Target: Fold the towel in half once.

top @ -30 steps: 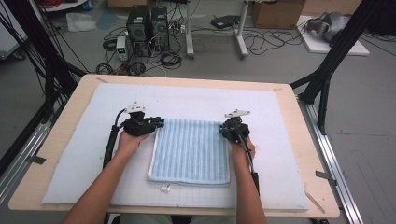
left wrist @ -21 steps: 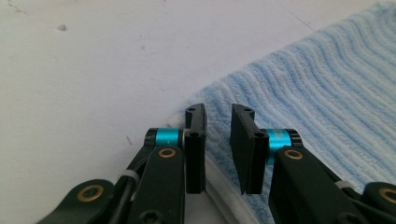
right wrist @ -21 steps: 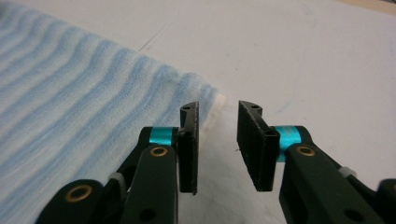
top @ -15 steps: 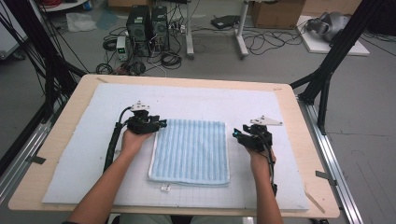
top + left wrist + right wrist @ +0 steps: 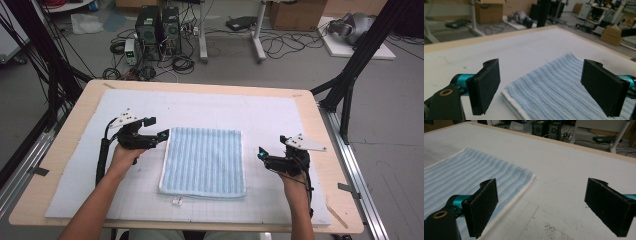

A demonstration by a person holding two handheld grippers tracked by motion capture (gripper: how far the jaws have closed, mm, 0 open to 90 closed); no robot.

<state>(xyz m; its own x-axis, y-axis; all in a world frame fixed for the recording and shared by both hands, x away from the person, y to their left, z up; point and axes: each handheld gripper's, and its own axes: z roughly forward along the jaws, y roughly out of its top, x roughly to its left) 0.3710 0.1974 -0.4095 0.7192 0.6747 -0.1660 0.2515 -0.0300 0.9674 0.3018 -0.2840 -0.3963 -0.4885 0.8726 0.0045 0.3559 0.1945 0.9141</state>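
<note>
blue striped towel [image 5: 204, 161] flat between left tool [image 5: 161, 136] and right tool [image 5: 261, 154], both wide open, empty

Right tool [image 5: 262, 156] moved off towel [image 5: 204, 161]; both tools' jaws just opened, empty.

Lab or research workshop. Upper left of the high view: computer towers [image 5: 157, 27] on a bare grey floor [image 5: 300, 65] amid loose cables [image 5: 280, 47]. Cardboard boxes [image 5: 295, 12] along the top edge. Black frame struts [image 5: 362, 47] flank the wooden surface [image 5: 200, 87].
</note>
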